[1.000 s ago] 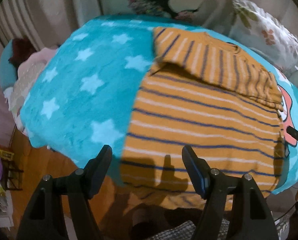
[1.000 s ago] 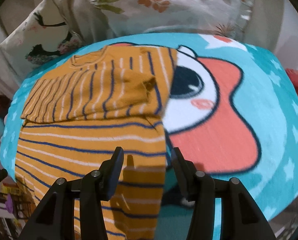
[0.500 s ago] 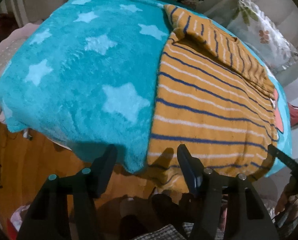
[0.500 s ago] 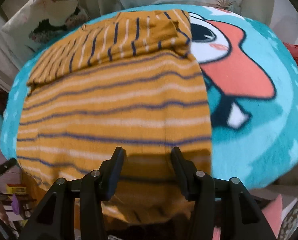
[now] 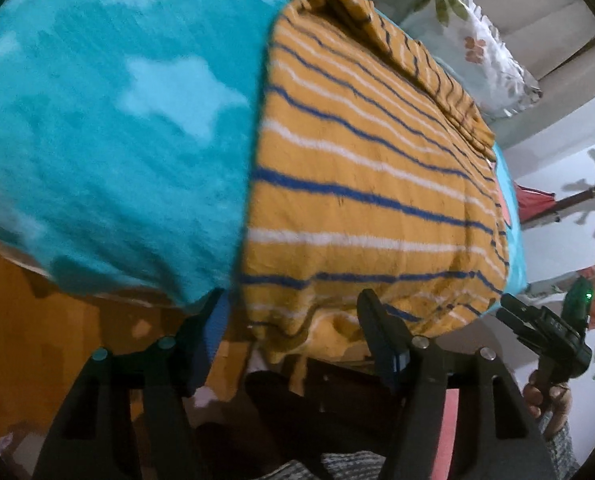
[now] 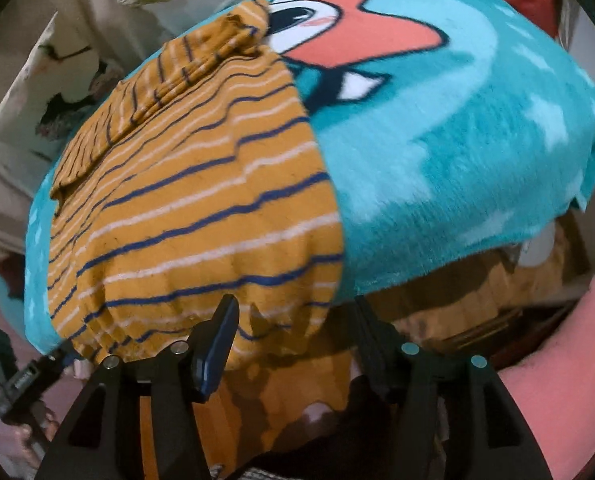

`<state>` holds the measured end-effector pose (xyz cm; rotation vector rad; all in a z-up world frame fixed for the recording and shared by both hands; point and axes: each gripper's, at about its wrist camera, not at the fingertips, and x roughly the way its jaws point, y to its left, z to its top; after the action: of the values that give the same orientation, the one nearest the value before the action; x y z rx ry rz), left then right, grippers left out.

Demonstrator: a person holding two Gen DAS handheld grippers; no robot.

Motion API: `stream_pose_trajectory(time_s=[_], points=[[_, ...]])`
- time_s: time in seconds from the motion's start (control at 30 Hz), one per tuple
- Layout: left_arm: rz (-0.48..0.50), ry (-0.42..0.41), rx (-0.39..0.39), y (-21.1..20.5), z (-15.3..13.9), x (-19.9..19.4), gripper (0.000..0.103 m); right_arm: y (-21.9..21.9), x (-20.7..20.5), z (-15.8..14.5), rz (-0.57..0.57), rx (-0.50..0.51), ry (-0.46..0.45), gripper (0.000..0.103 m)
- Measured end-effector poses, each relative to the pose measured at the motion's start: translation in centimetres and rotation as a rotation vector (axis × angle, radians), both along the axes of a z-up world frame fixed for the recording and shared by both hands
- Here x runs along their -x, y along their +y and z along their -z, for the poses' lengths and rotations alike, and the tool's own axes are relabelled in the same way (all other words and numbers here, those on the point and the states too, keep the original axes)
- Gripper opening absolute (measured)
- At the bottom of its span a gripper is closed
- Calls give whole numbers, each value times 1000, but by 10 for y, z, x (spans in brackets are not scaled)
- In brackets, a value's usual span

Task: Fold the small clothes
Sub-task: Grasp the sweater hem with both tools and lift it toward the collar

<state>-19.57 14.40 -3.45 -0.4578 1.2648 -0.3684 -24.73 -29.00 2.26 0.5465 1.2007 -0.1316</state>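
So the surface was a bed covered by a fuzzy teal blanket [image 5: 109, 128] with pale stars, plus a big cartoon face in coral and white on the right side. Lying right on it was an orange shirt [image 5: 361, 184] with navy and white stripes, spread flat with its sleeves folded in across the top end. Its hem drooped over the blanket's near edge. A couple of floral pillows [image 5: 485, 52] sat at the far end, up against the blanket.

No readable text shows anywhere; the blur may be hiding small print.
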Motion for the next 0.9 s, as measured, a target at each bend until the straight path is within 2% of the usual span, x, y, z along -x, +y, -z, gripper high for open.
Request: stream_pose_trajectory(time_s=[0.23,0.5,0.57,0.73,0.8,0.87,0.9], points=[[61,12,69,-25,23,4,69,-6,-8,8,14,-52,2,66],[34,31,127,-21,24,8,69,0,-22,25,-35,-108,9,67],[25,38,132,-19,24,7,69,-1,-24,32,-34,-136,7,71],[41,51,114,-25,25,5,69,-12,-20,53,0,-240,-4,90],[62,60,113,-30,23,6,68,-17,-18,63,13,-297,-11,92],[87,71,108,-35,19,7,56,-18,-17,68,16,-332,-26,92],[102,77,100,-37,16,8,36,-18,-16,68,14,-339,-34,92]])
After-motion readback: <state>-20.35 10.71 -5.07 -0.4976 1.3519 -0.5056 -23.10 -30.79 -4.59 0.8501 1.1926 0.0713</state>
